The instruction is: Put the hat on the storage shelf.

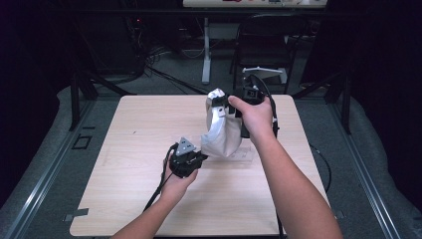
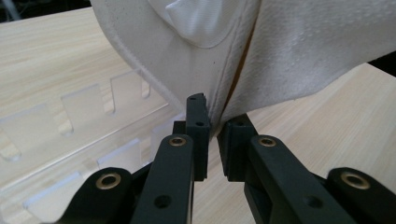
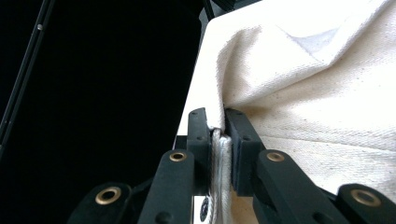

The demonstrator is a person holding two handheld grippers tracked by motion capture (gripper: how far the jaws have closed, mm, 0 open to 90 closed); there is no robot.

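A white cloth bag [image 1: 221,132] hangs upright over the middle of the wooden table [image 1: 134,144]. My right gripper [image 1: 225,105] is shut on its top edge and holds it up; in the right gripper view the thick seam of the bag [image 3: 303,93] sits pinched between the jaws of the right gripper [image 3: 218,126]. My left gripper [image 1: 201,157] is low at the bag's bottom left corner. In the left gripper view the bag's [image 2: 187,56] lower edge runs down between the nearly closed jaws of the left gripper [image 2: 214,130].
A clear acrylic plate [image 1: 244,157] with notched edges lies flat on the table under the bag, and the plate [image 2: 70,121] shows beside my left jaws. A black chair [image 1: 266,45] and a desk leg [image 1: 205,50] stand beyond the far edge.
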